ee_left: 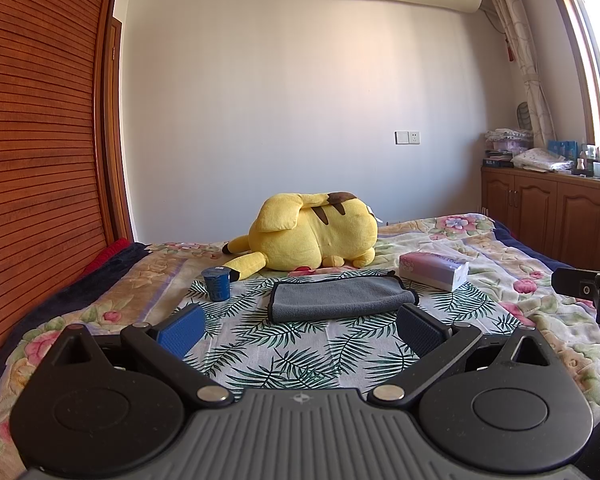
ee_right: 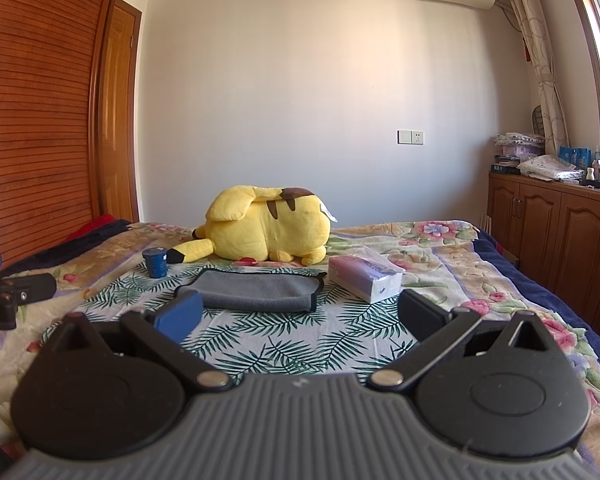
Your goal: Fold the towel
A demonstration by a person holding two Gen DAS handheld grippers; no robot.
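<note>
A grey towel [ee_left: 340,298] with a dark edge lies folded flat on the palm-leaf cloth [ee_left: 284,356] on the bed. It also shows in the right wrist view [ee_right: 256,290]. My left gripper [ee_left: 300,326] is open and empty, held above the cloth just short of the towel's near edge. My right gripper [ee_right: 300,314] is open and empty too, to the right and near side of the towel. Neither touches the towel. The right gripper's body shows at the right edge of the left wrist view [ee_left: 588,288].
A yellow plush toy [ee_left: 316,236] lies behind the towel. A blue cup [ee_left: 217,283] stands at its far left, a tissue pack [ee_left: 434,271] at its far right. A wooden wardrobe [ee_left: 40,120] is on the left and low cabinets [ee_left: 552,216] on the right.
</note>
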